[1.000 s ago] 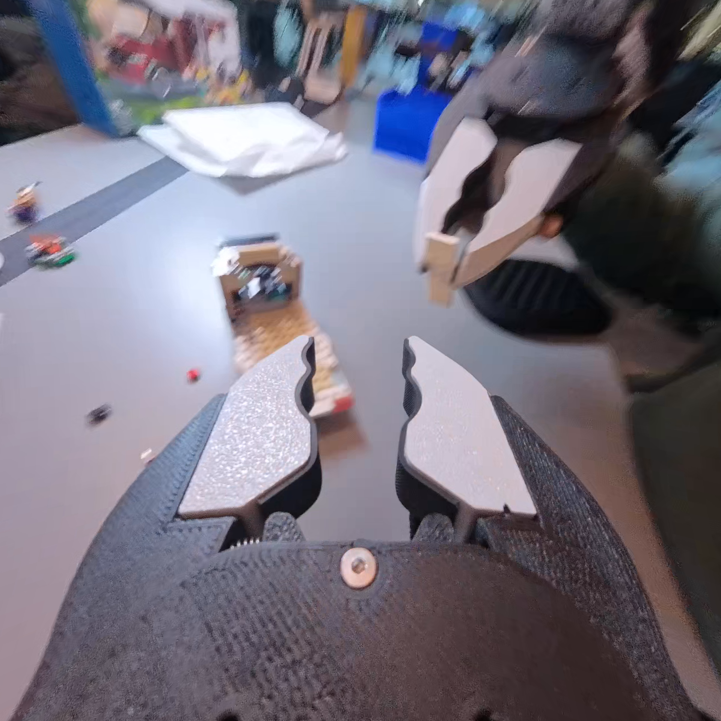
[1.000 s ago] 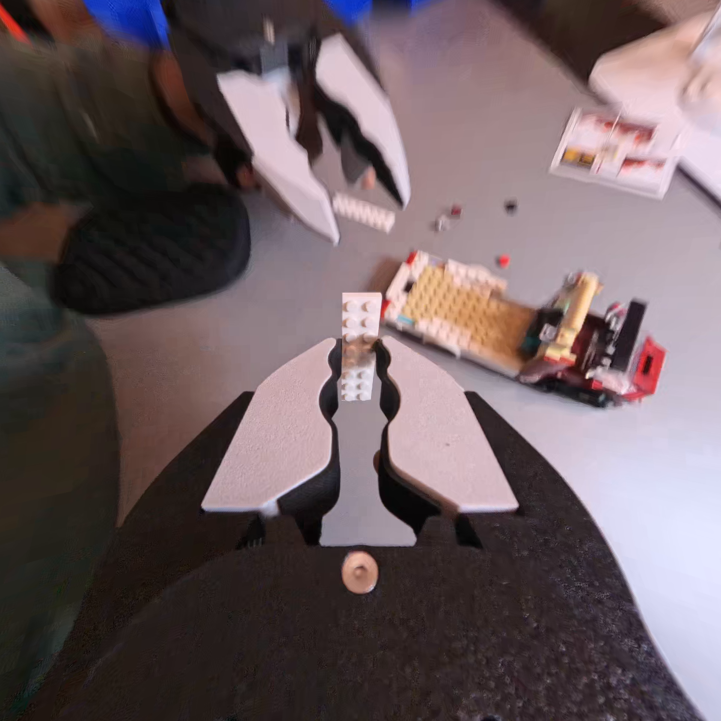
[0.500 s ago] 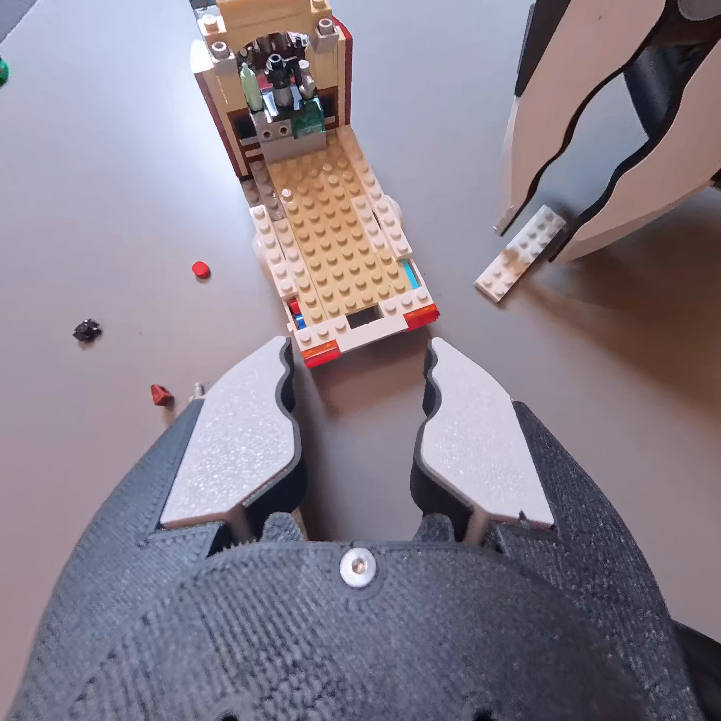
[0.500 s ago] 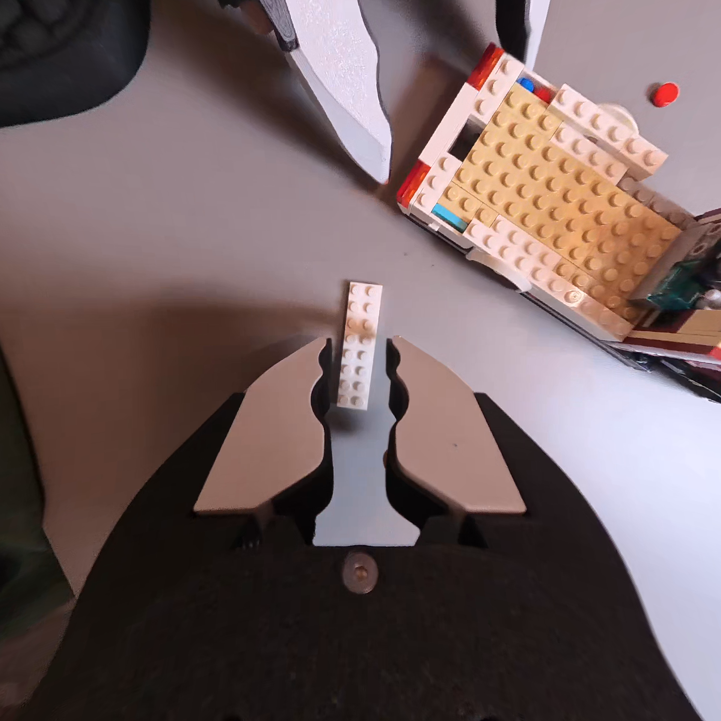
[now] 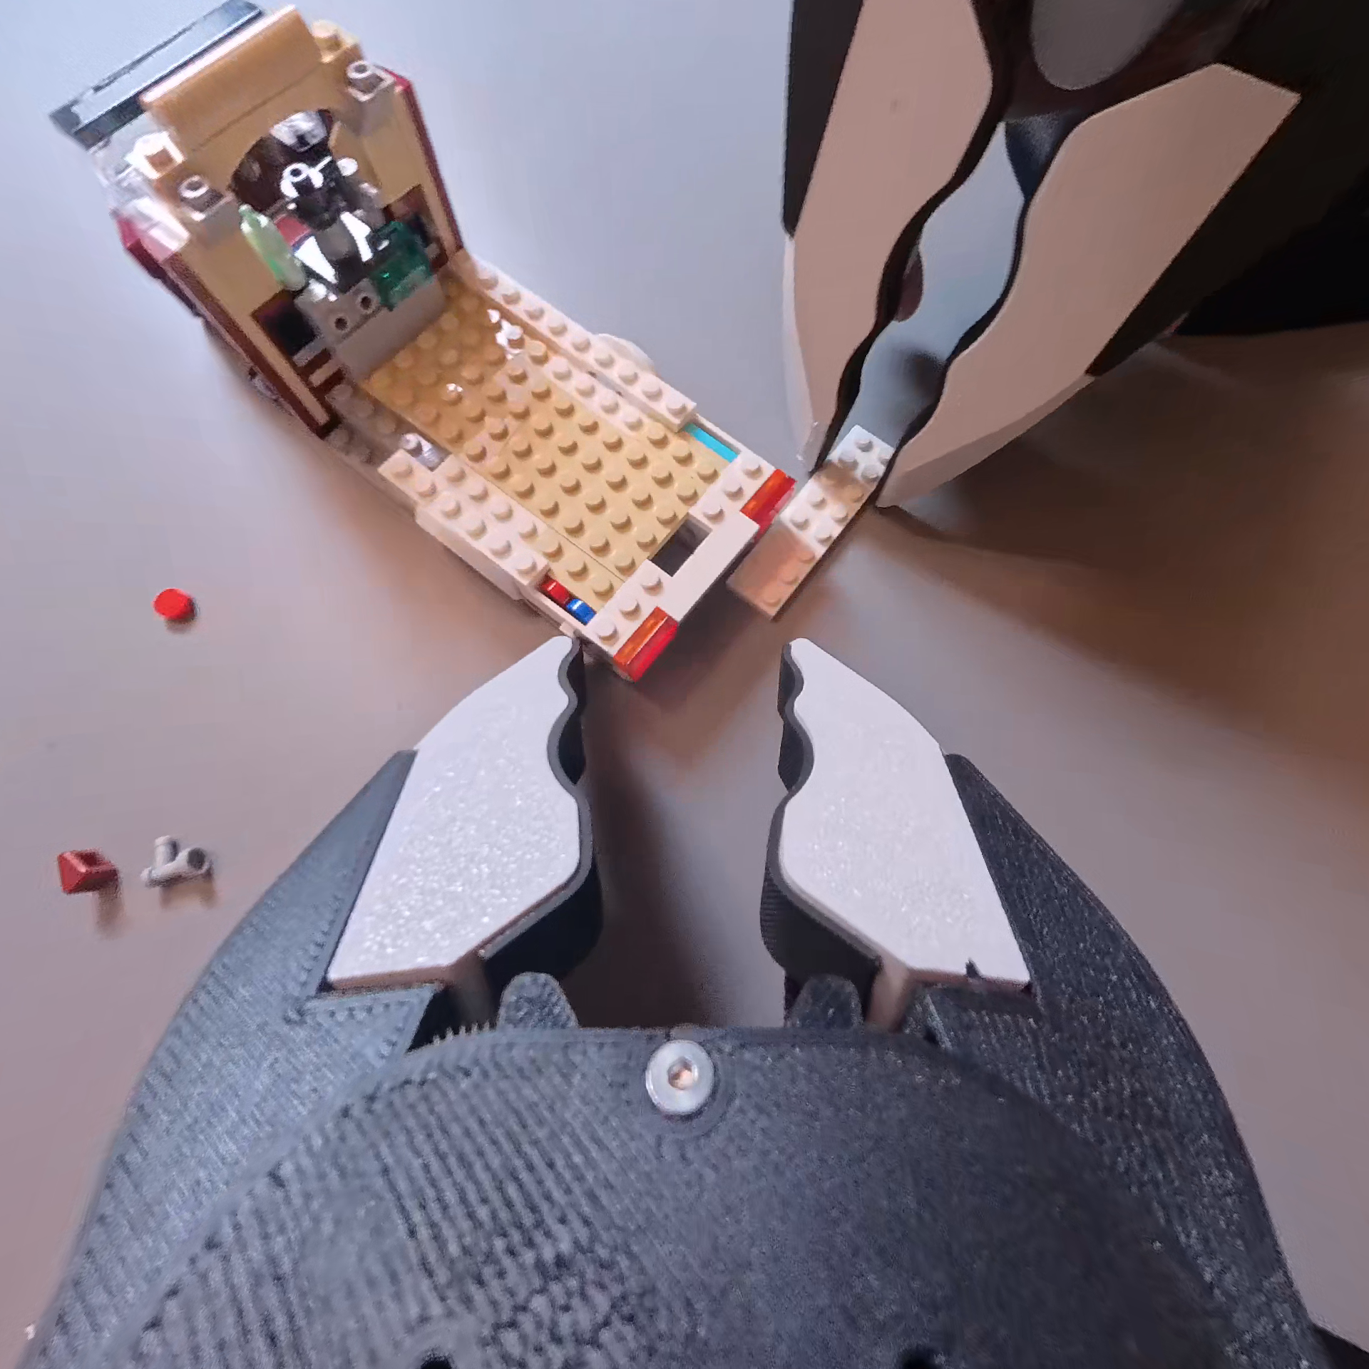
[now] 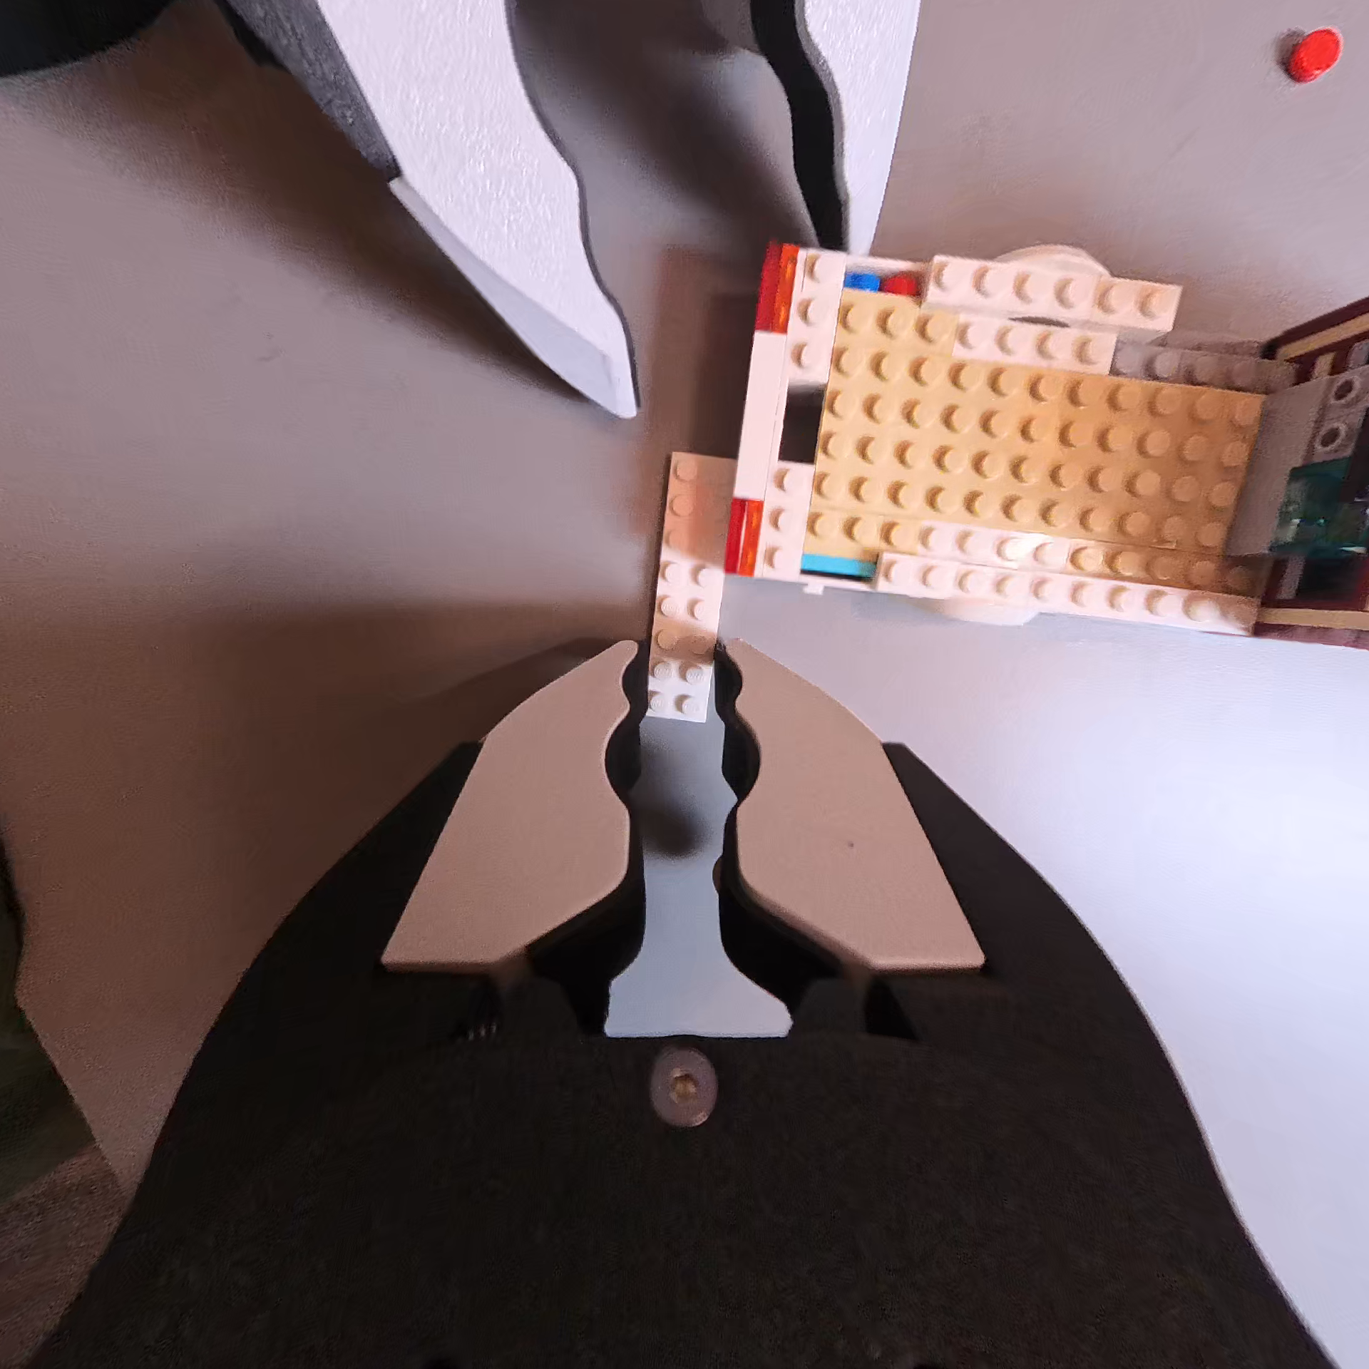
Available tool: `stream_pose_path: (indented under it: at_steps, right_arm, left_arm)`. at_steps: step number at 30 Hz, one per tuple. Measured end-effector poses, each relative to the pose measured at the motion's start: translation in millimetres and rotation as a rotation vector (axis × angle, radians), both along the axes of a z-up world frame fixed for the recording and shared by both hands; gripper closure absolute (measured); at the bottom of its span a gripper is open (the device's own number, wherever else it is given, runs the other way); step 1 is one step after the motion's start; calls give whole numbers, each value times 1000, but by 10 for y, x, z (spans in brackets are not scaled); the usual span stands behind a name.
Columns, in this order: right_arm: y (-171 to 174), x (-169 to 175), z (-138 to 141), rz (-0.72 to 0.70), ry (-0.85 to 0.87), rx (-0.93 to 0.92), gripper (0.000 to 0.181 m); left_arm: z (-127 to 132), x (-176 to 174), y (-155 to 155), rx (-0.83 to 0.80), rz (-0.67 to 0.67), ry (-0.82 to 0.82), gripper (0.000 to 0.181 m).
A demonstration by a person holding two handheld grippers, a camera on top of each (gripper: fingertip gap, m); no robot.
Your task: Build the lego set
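A part-built lego vehicle with a tan studded floor, white edges and orange-red tail pieces stands on the grey table; it also shows in the right wrist view. My right gripper is shut on one end of a long white plate. The plate lies low against the vehicle's rear end. In the left wrist view the plate and right gripper are right of the vehicle. My left gripper is open and empty, just short of the rear corner. It shows from above in the right wrist view.
A red round stud, a dark red slope piece and a small grey piece lie loose on the table left of my left gripper. The red stud also shows in the right wrist view, top right. Spacing between my two grippers at the tips: around 7 centimeters.
Both grippers came down close to the table. The right one carried the white plate from mid-air to the vehicle's rear end. The left one closed in on the rear corner.
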State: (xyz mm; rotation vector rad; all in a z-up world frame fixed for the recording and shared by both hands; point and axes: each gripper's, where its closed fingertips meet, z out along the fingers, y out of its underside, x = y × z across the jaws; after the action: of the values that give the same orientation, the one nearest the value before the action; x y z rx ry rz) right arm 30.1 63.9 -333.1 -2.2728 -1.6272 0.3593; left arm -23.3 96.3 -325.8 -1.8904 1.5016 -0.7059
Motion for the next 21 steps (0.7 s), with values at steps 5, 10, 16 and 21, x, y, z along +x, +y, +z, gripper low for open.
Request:
stream_pose_path:
  at_steps: [5,10,16,21]
  right_arm:
    - [-51,53,0,8,-2,-7,165]
    - [-66,138,38,-12,15,15,165]
    - [31,100,404,-42,109,51,166]
    - [164,-31,562,-24,123,69,168]
  left_arm:
    - [28,-6,-8,17,1,-11,134]
    - [57,-81,26,-12,33,-65,139]
    - [88,-95,48,-5,48,-102,141]
    - [125,-114,76,7,52,-123,143]
